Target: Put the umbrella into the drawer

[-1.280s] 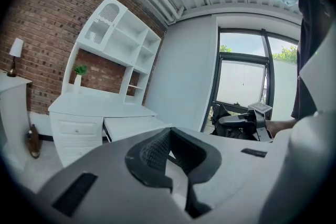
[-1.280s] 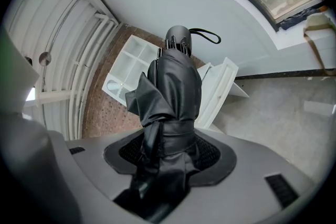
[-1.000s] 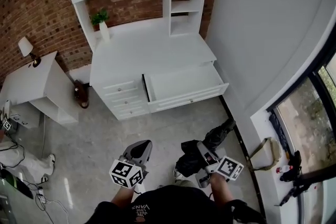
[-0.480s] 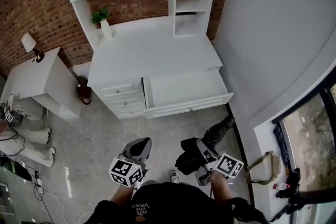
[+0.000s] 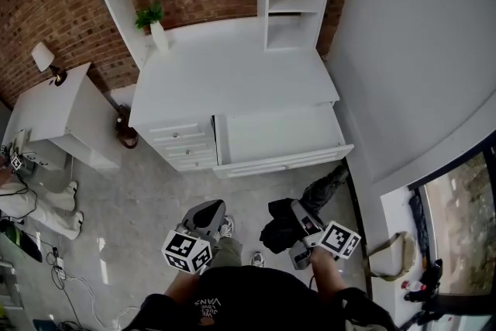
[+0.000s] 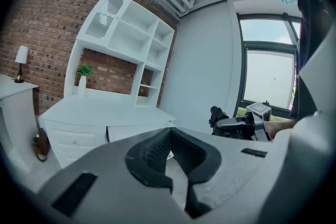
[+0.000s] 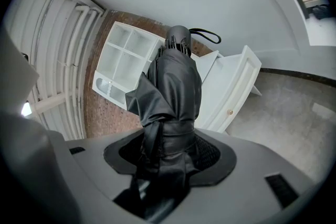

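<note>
Folded black fabric umbrella (image 7: 170, 86), strap cinched round its middle, stands clamped between the right gripper (image 5: 304, 227) jaws, lower right of the head view. Above it gapes the white drawer (image 5: 283, 139), pulled out from the table (image 5: 232, 77), with grey floor (image 5: 147, 190) between. Left gripper (image 6: 169, 139) jaws closed, empty.

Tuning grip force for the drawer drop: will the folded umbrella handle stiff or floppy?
Probably stiff along its core: the umbrella stands straight out of the right gripper. Its loose fabric folds likely squash and could slip. The wrist loop might snag the drawer edge.
</note>
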`<action>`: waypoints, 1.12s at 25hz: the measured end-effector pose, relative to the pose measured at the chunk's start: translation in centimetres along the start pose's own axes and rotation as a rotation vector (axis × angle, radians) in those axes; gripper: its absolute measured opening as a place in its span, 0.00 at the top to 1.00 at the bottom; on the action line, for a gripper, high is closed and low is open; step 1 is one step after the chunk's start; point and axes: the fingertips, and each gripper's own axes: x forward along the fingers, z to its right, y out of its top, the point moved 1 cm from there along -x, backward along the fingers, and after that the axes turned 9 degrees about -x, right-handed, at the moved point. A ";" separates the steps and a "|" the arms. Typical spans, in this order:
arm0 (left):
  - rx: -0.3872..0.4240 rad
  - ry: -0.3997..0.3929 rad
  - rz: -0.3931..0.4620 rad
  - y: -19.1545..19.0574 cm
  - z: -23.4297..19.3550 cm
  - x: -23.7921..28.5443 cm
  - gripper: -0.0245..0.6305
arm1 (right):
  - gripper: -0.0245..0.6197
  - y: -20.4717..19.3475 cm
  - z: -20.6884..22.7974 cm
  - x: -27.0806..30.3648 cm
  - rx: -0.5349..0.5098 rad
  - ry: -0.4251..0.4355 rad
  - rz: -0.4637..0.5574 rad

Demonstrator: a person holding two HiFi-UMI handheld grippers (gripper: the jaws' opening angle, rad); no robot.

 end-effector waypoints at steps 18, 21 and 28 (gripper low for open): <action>0.035 -0.203 -0.047 9.5 -12.7 10.1 0.95 | 0.60 5.1 -3.4 15.0 0.040 -0.090 0.144; 0.044 -0.230 -0.060 10.7 -14.7 11.2 0.95 | 0.60 5.5 -3.6 17.4 0.060 -0.104 0.171; 0.065 -0.279 -0.087 12.0 -18.1 13.1 0.95 | 0.60 5.7 -2.6 21.8 0.093 -0.158 0.210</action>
